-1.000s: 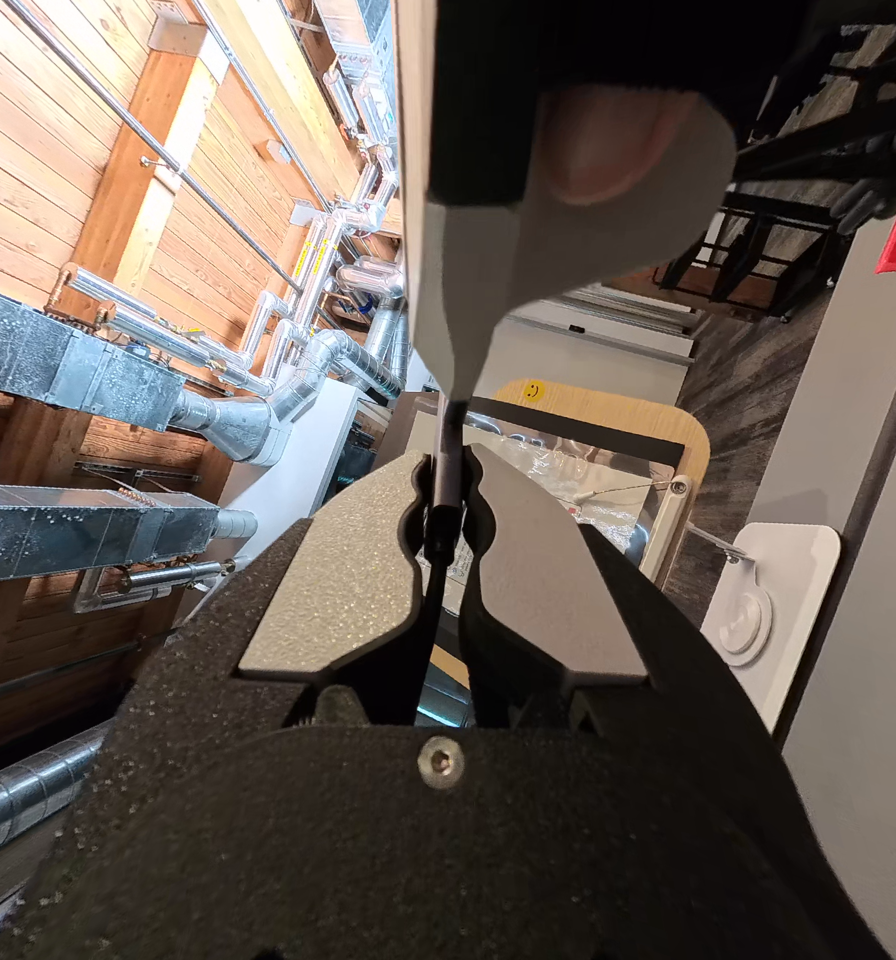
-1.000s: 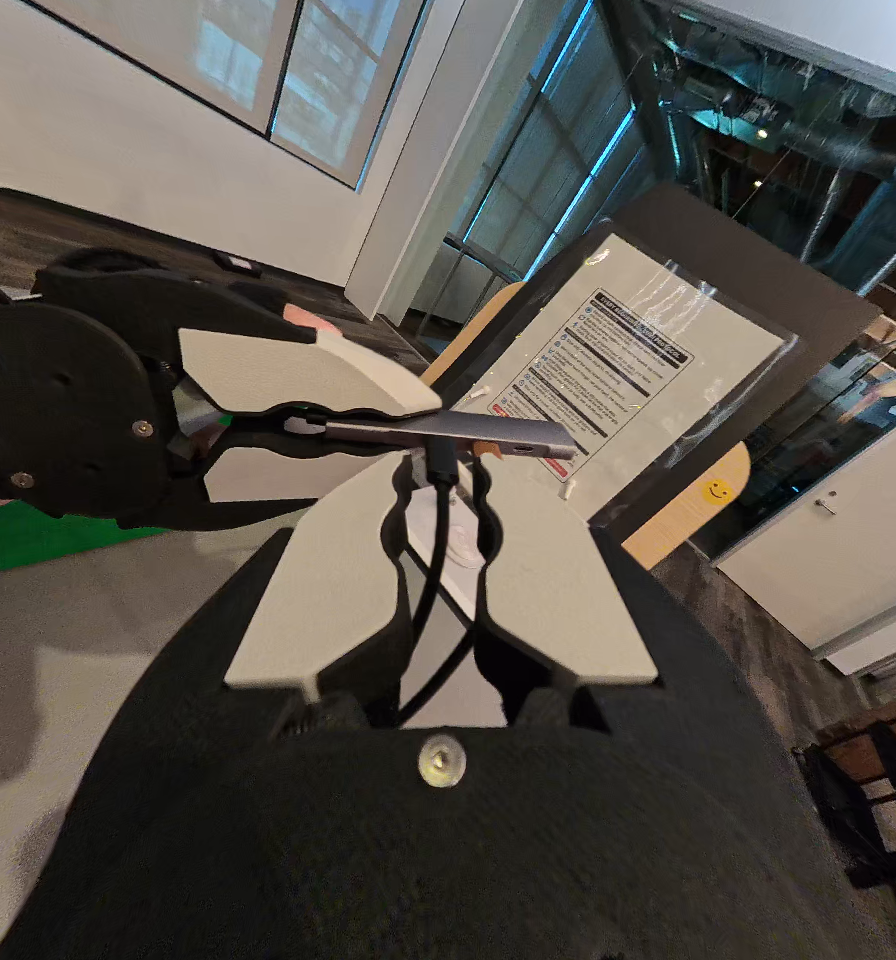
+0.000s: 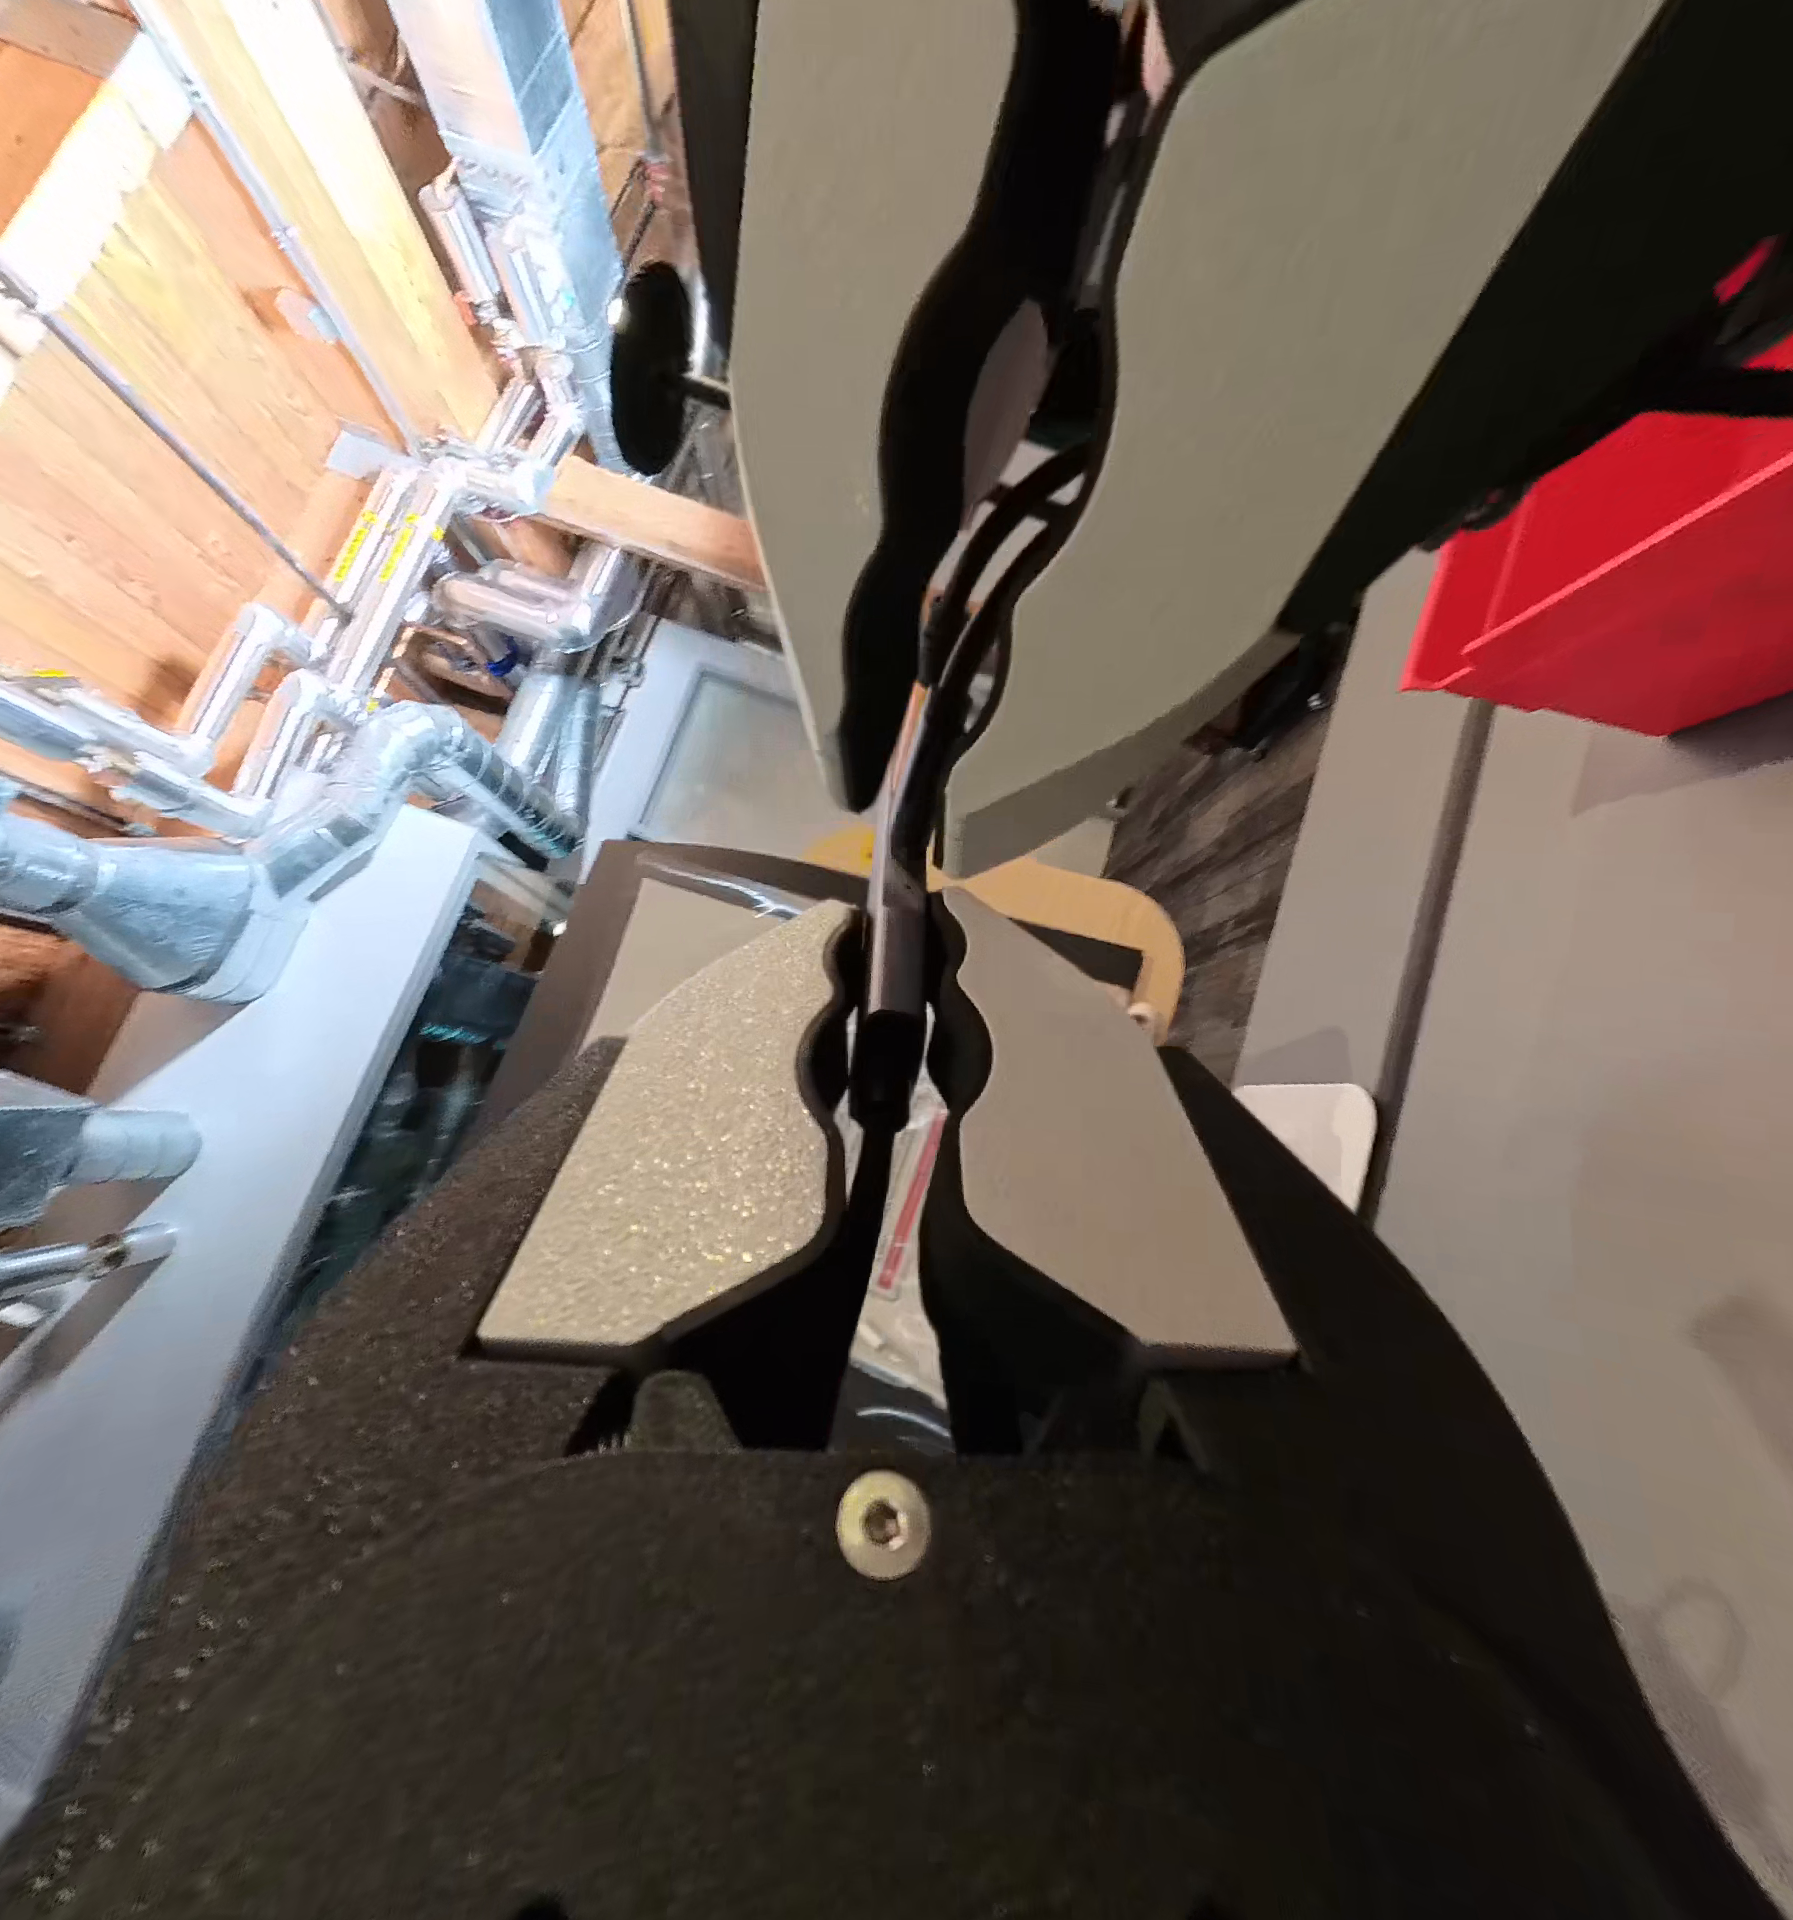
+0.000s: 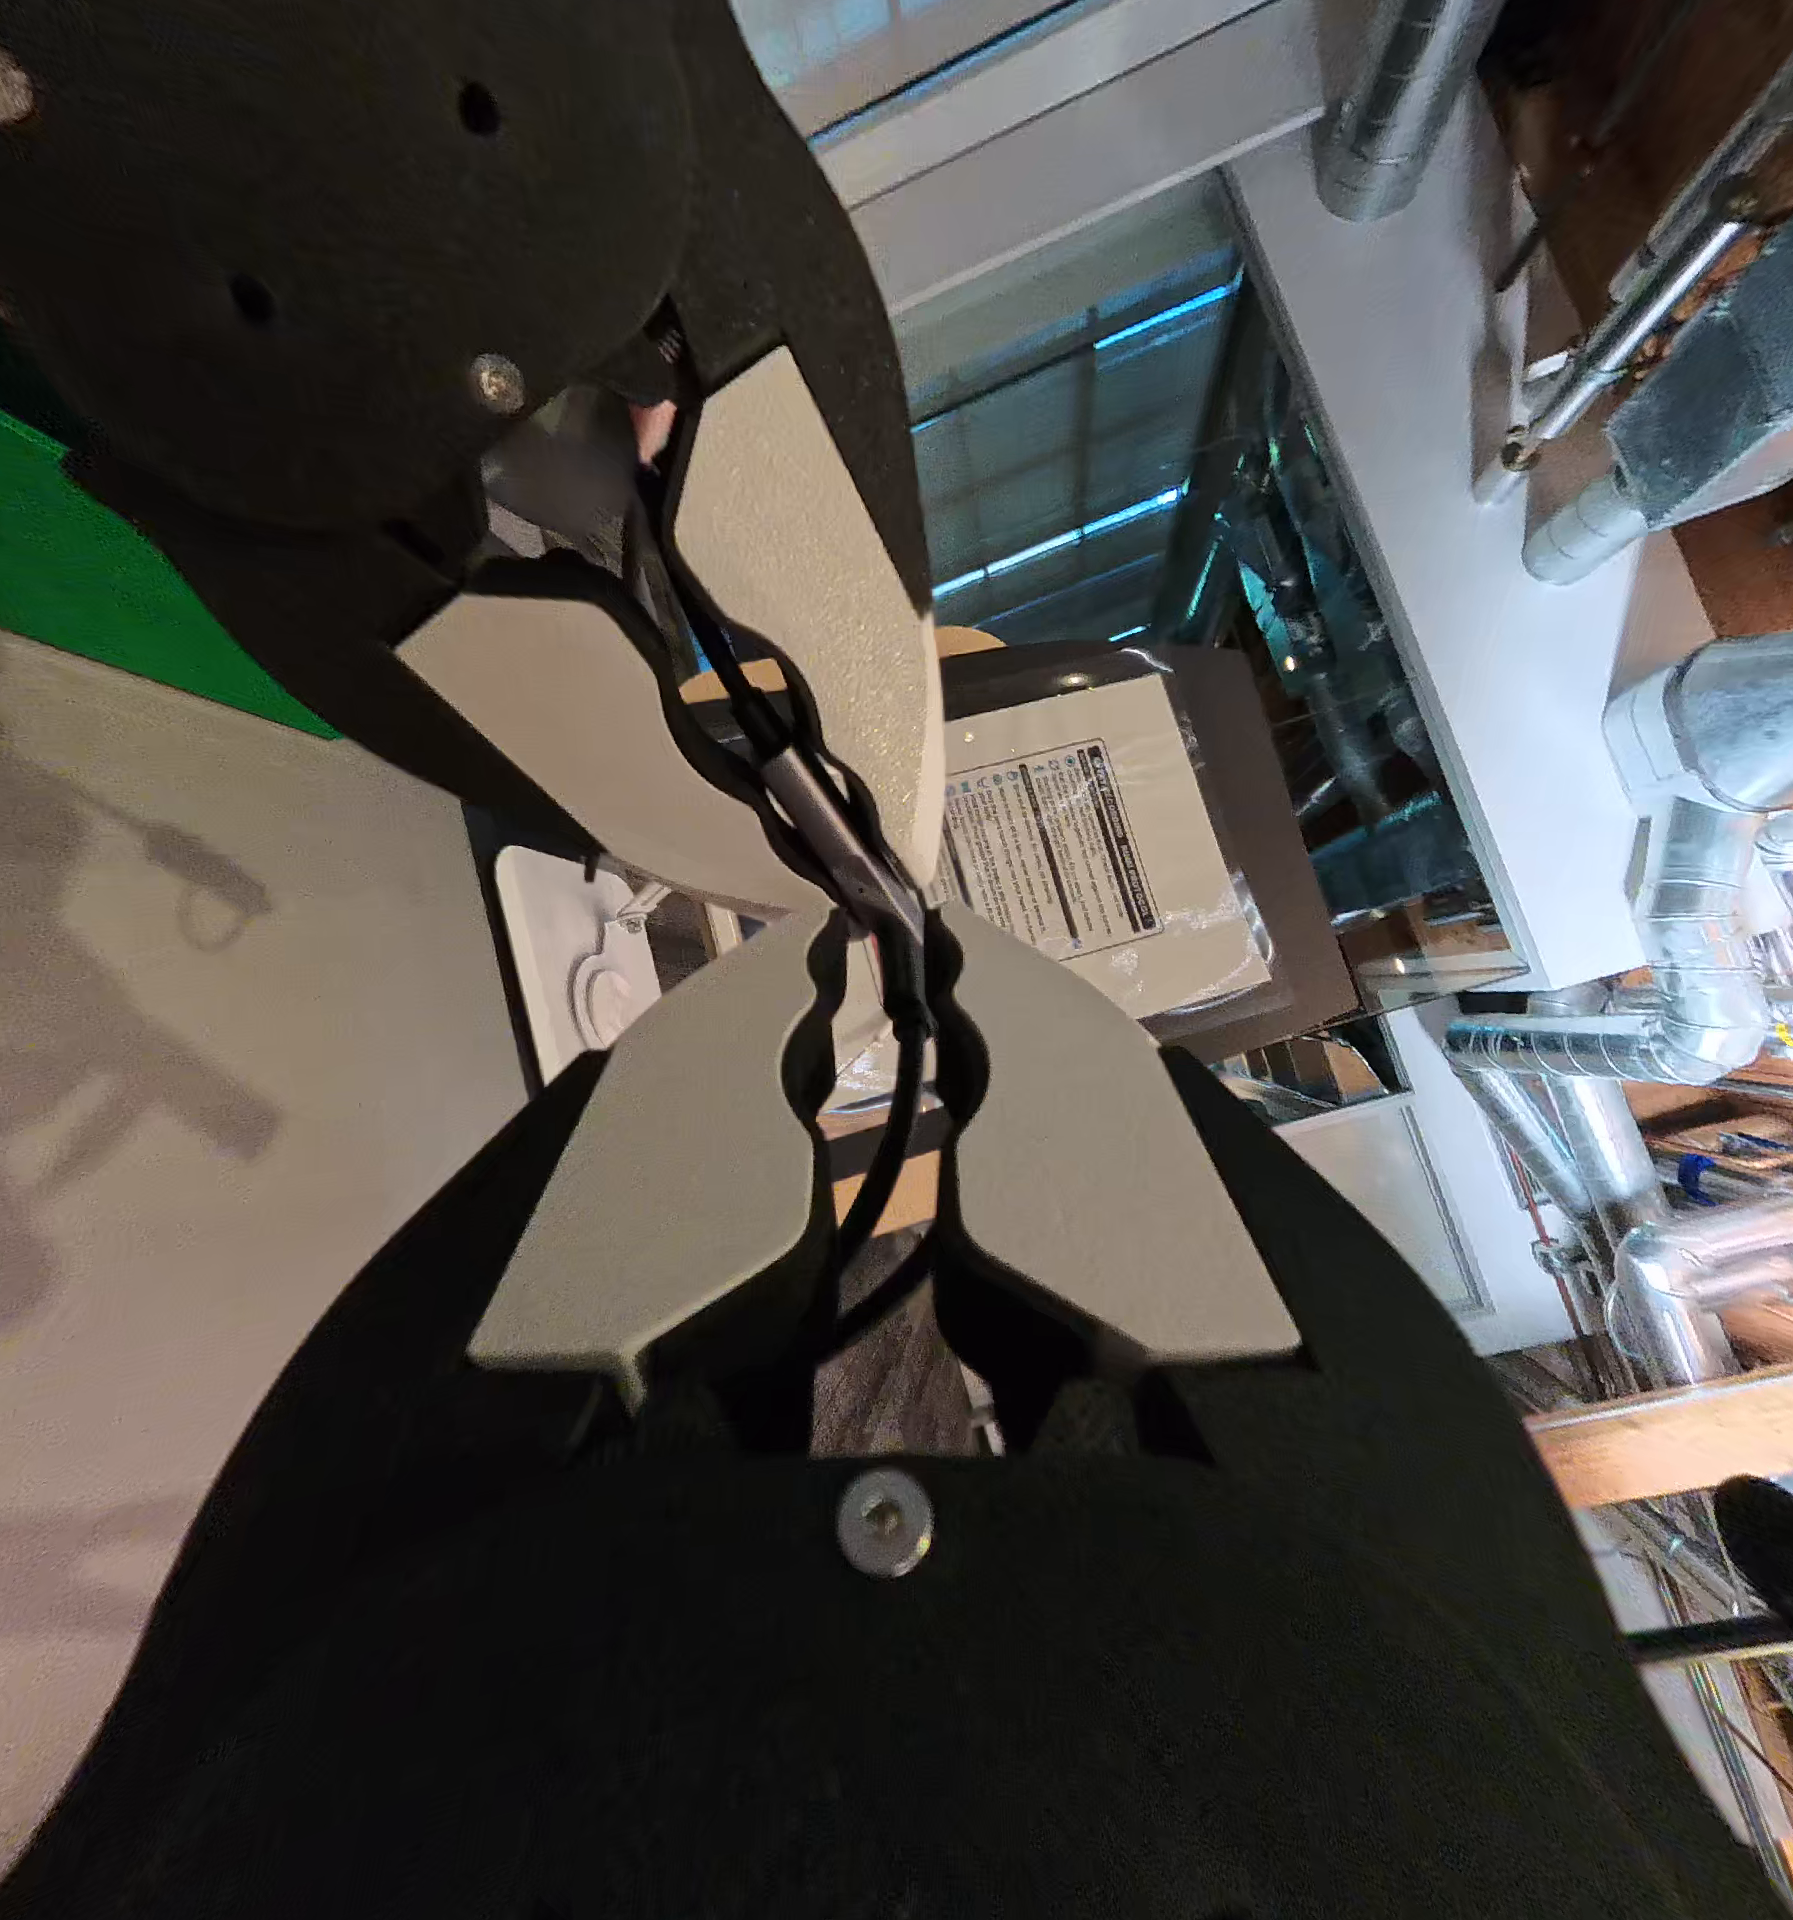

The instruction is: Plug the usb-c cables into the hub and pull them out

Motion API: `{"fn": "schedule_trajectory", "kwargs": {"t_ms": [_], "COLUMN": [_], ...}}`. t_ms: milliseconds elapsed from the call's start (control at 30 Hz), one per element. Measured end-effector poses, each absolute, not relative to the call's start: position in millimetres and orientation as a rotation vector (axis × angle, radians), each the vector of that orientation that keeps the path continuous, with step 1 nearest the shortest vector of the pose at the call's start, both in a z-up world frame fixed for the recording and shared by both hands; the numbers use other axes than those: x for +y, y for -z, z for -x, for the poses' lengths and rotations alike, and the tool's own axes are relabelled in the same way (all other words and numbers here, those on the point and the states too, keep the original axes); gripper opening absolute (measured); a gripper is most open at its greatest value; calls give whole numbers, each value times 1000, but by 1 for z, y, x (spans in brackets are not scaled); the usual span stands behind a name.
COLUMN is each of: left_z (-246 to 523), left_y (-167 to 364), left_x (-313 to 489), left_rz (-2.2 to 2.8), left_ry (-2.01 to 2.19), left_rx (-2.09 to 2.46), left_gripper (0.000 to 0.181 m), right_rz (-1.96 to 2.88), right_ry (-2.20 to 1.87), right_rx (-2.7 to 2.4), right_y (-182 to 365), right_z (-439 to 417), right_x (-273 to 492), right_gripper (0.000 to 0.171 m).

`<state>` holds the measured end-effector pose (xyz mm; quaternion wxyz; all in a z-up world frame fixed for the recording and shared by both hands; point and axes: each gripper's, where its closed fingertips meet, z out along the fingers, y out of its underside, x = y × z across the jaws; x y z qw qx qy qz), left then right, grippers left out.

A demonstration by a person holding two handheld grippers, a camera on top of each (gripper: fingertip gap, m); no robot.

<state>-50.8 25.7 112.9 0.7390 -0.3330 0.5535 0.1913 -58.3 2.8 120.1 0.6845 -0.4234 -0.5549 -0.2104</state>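
Note:
My left gripper (image 3: 897,914) is shut on the slim dark grey hub (image 3: 894,977), seen edge-on between its fingers. The right gripper (image 3: 902,800) faces it tip to tip from above, with the black usb-c cable (image 3: 965,613) looping between its fingers. In the right wrist view my right gripper (image 4: 887,925) is shut on the cable's black plug (image 4: 913,987). The cable (image 4: 871,1174) hangs back between the fingers. The left gripper (image 4: 876,883) comes in from the upper left holding the hub (image 4: 819,821). Plug and hub meet at the fingertips; the joint itself is hidden.
Both grippers are held up above the grey table (image 4: 196,1039). A red bin (image 3: 1650,582) and a green bin (image 4: 40,540) stand on it, and a white pad (image 4: 559,966) lies near its edge. A dark board with a laminated sheet (image 4: 1079,862) stands behind. My left and right fingertips are right by each other.
Both grippers have rolled and tilted while staying together. The right gripper, which met the hub from below, now faces the left gripper tip to tip. Both stay shut.

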Motion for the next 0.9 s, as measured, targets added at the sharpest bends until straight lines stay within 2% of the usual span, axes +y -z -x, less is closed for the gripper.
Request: {"fn": "schedule_trajectory", "kwargs": {"t_ms": [233, 400, 600, 800, 900], "left_z": [47, 48, 43, 44, 43], "left_y": [-108, -109, -97, -85, -85], "left_x": [21, 19, 18, 21, 20], "left_rz": [768, 797, 832, 909, 906], "left_ry": [-263, -230, -227, -223, -229], "left_rx": [1267, 1270, 1349, 1425, 1432], "left_gripper": [9, 9, 10, 10, 10], "right_rz": [949, 954, 954, 1108, 1137], "right_ry": [530, 213, 350, 346, 506], "right_rx": [-1298, -1255, -1224, -1356, -1387], "right_y": [-130, -154, -156, -120, -108], "right_z": [52, 54, 42, 44, 42], "right_x": [-19, -56, -44, -28, -14], "right_gripper": [22, 25, 24, 28, 24]}}
